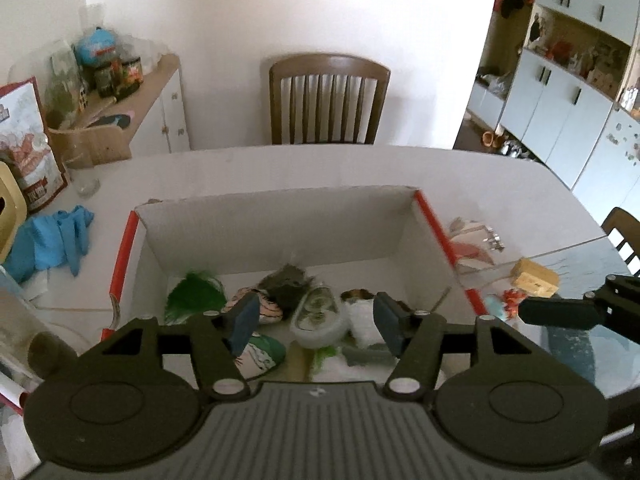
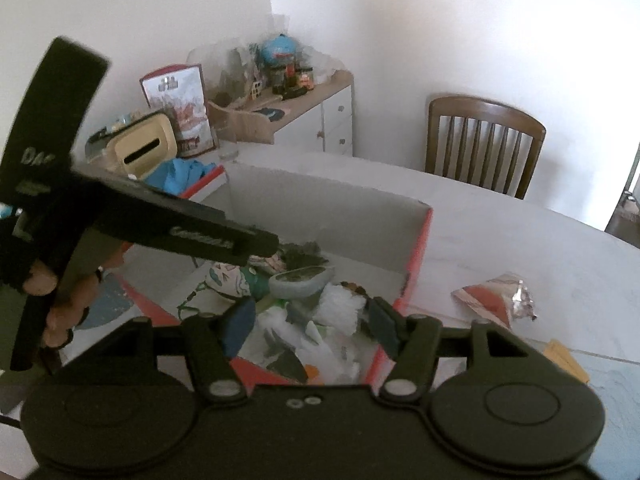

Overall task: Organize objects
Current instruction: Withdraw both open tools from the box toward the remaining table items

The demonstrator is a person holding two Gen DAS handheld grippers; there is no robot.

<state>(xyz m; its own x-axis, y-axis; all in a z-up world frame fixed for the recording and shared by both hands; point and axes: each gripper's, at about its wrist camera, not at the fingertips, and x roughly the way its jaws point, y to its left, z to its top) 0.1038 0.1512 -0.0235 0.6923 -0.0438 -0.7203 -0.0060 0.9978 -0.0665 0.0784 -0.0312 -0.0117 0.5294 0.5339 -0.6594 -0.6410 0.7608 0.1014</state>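
Hovering over the open white cardboard box with red edges (image 1: 280,224) on the table (image 1: 500,184), left tool (image 1: 316,320) and right tool (image 2: 312,328) both have jaws apart, nothing between. Green feather (image 1: 196,292), grey oval dish (image 1: 320,316), patterned pouches lie inside box; crumpled foil wrapper (image 2: 496,296) beside box.

both tongs, left (image 1: 316,326) and right (image 2: 310,326), angle downward with jaws parted and nothing between them.
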